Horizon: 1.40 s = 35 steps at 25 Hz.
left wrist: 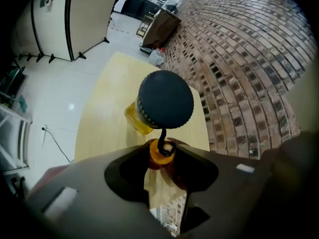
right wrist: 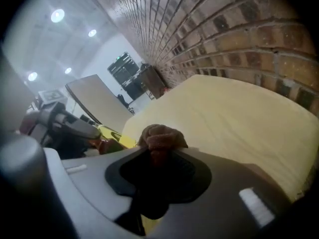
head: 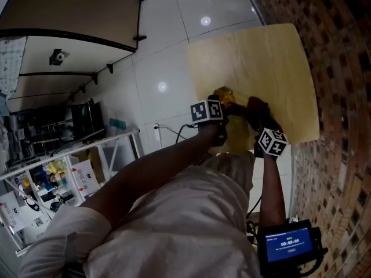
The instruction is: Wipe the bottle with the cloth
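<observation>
Left gripper [left wrist: 162, 151] jaws clasp the bottle [left wrist: 137, 121] by its orange end; it looks stiff, smooth, likely slippery. Right gripper [right wrist: 158, 154] jaws pinch the soft cloth [right wrist: 160, 135].

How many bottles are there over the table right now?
1. The bottle is held in the left gripper above the table, near the cloth in the right gripper. No other shows there, though the grippers hide part of the table.
</observation>
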{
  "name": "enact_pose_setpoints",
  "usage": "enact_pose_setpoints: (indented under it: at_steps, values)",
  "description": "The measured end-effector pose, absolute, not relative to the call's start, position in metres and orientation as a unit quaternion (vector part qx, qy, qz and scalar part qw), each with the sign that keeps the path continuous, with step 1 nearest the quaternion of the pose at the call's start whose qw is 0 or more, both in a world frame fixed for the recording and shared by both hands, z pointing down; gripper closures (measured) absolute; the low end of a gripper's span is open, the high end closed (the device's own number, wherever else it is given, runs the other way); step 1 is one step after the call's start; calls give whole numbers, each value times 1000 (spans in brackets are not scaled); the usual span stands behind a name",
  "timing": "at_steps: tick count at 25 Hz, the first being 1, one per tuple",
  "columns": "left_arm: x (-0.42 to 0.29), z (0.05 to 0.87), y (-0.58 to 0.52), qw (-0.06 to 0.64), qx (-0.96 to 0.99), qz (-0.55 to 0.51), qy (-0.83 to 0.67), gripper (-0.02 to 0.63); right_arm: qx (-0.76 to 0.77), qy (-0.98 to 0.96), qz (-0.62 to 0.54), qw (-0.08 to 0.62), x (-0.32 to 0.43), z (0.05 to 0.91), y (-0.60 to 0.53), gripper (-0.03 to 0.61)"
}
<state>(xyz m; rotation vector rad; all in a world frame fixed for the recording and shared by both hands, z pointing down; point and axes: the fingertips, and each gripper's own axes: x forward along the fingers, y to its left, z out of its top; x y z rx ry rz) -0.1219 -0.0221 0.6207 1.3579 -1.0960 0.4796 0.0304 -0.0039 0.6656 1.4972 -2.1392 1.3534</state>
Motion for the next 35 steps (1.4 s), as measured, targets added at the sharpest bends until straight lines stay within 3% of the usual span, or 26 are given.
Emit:
enact_pose_setpoints:
  at_steps: [3, 8, 14, 20, 27, 30, 35]
  values:
    - [-123, 620, -24, 616, 585, 206, -485, 443, 481, -760, 433, 64, 29, 624, 7, 485]
    - [-111, 624, -22, 656, 562, 198, -463, 443, 357, -856, 374, 25, -38, 559, 16, 485]
    - [-112, 626, -23, 672, 545, 196, -462, 445, 321, -867, 366, 108, -87, 600, 12, 485]
    - [-109, 625, -18, 690, 537, 194, -444, 446, 328, -849, 395, 128, -74, 626, 9, 486]
    - [-107, 625, -8, 718, 515, 186, -429, 446, 406, -764, 459, 203, -31, 703, 3, 486]
    - [-106, 624, -8, 733, 499, 172, -428, 445, 455, -721, 486, 189, -14, 715, -13, 485]
    - [-106, 626, -7, 761, 463, 130, -436, 445, 521, -680, 507, 91, 26, 697, -19, 485]
